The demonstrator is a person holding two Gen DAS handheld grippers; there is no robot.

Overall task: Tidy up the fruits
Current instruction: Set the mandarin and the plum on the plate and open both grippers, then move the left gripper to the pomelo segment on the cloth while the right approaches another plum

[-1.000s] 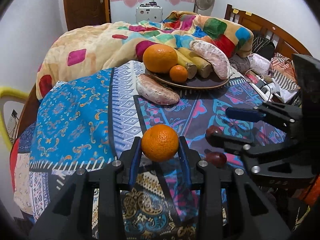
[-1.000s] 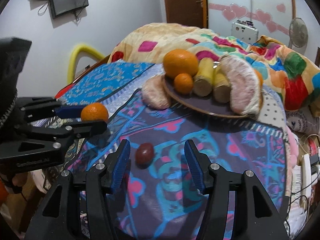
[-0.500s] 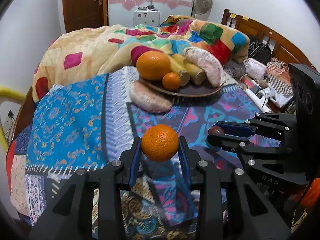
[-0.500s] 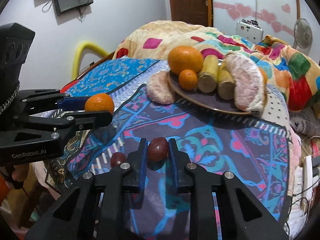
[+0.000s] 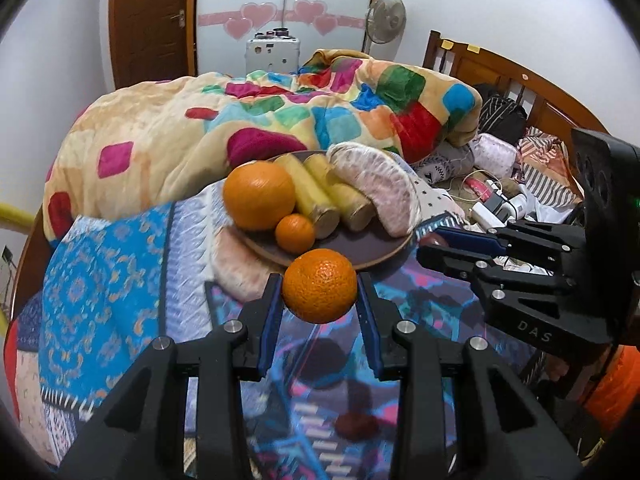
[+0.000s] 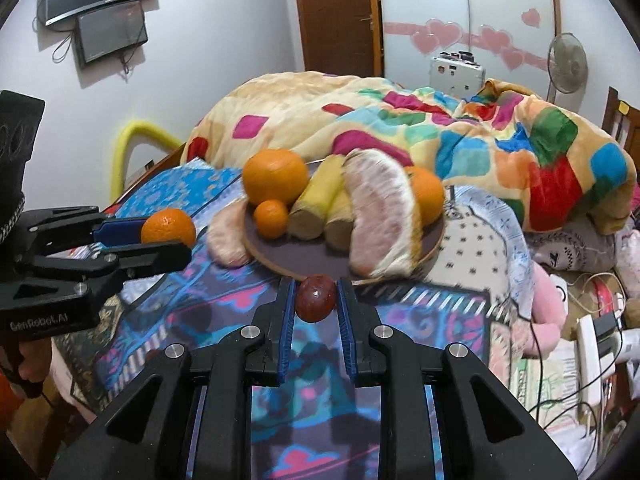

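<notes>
My left gripper (image 5: 319,295) is shut on a tangerine (image 5: 319,290) and holds it above the patterned cloth, just short of the brown plate (image 5: 372,250). My right gripper (image 6: 315,298) is shut on a small dark red fruit (image 6: 315,297), held near the plate's front rim (image 6: 276,268). The plate carries a large orange (image 6: 275,176), a small tangerine (image 6: 271,218), yellow sugarcane pieces (image 6: 316,204) and a pomelo wedge (image 6: 380,208). Another pomelo wedge (image 6: 226,238) lies beside the plate. A second red fruit (image 5: 356,426) lies on the cloth below my left gripper.
A bright patchwork quilt (image 5: 280,120) is heaped behind the plate. Cables and a power strip (image 5: 496,204) lie to the right by the wooden headboard (image 5: 520,76). A yellow chair back (image 6: 136,136) stands at the left.
Both grippers have moved forward toward the plate with their fruits. The right gripper closed on the dark red fruit one second ago and lifted it off the cloth.
</notes>
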